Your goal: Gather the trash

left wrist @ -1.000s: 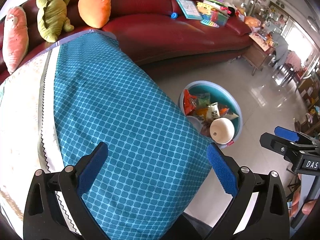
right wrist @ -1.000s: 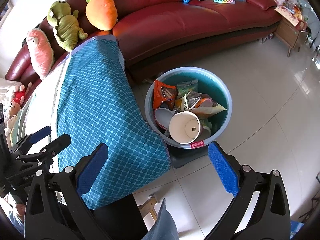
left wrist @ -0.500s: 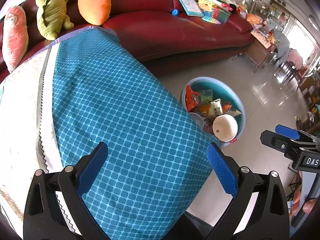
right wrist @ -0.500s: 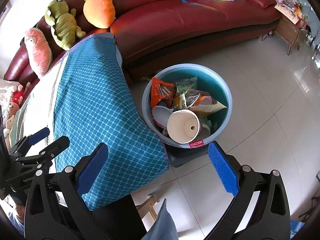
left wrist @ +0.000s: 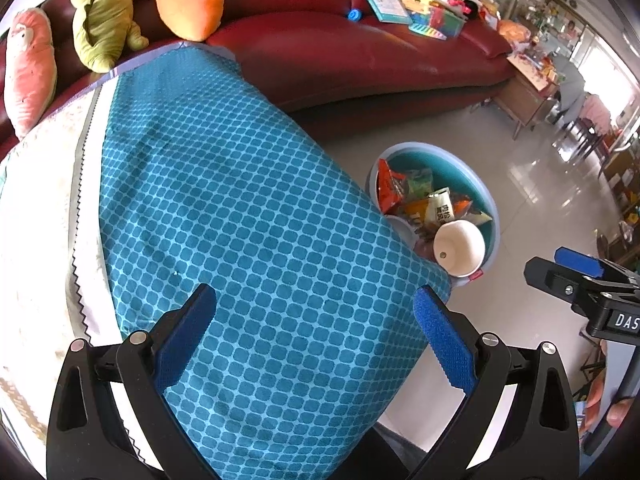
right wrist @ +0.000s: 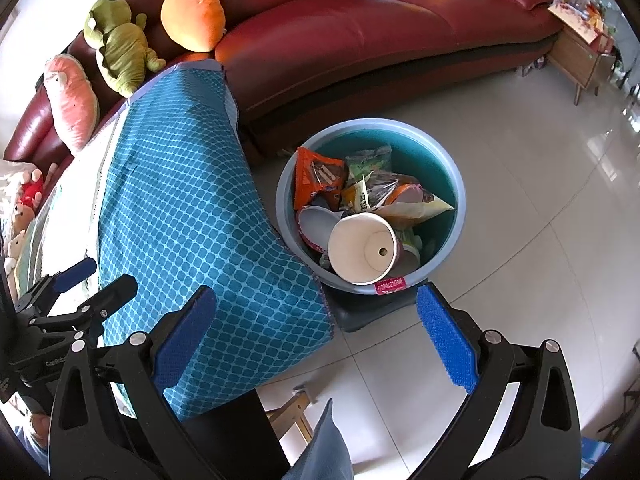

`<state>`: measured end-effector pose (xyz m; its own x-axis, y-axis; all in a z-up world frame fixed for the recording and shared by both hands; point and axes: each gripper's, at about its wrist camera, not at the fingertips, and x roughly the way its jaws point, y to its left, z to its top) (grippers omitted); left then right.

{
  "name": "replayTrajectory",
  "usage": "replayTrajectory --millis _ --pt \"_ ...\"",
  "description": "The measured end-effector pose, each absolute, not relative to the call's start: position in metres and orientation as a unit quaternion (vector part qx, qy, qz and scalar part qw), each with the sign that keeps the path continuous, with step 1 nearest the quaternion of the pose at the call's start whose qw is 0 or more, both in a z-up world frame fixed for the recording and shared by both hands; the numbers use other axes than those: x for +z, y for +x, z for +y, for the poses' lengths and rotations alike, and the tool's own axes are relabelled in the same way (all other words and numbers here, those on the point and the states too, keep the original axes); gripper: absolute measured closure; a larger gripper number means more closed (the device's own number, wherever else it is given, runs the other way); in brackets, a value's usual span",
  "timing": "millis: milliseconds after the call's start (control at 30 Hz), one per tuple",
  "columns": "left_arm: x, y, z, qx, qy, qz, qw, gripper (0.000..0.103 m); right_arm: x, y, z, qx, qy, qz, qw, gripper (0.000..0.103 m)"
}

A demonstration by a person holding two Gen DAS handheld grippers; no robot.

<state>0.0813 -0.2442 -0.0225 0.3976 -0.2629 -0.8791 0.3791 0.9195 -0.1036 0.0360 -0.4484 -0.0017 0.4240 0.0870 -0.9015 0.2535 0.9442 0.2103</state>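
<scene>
A round blue bin (right wrist: 456, 184) stands on the tiled floor beside the table, holding snack wrappers and a white paper cup (right wrist: 362, 250) lying on its side. The same bin (left wrist: 494, 216) shows at the right of the left wrist view, with the cup (left wrist: 460, 246) near its front rim. My left gripper (left wrist: 316, 332) is open above the teal checked tablecloth (left wrist: 240, 208), nothing between its fingers. My right gripper (right wrist: 316, 336) is open too, held above the table corner and the bin's near rim, and appears again at the right edge of the left wrist view (left wrist: 576, 268).
A dark red sofa (right wrist: 360, 48) curves behind the table and bin, carrying plush toys (right wrist: 120, 44), books and toy blocks (left wrist: 432, 16). A wooden side table (right wrist: 580, 56) stands at the far right. Glossy floor tiles (right wrist: 540, 208) spread to the right of the bin.
Both views have drifted slightly: the bin sits a little lower and further right in the left wrist view. Both grippers stay open and empty.
</scene>
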Motion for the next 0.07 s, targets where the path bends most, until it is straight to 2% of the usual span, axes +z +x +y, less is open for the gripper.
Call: replayTrajectory --millis 67 --pt "-0.0242 0.0819 -0.244 -0.192 0.056 0.516 0.833 0.004 -0.0019 0.0362 -0.4496 -0.051 0.159 0.534 0.829 0.007"
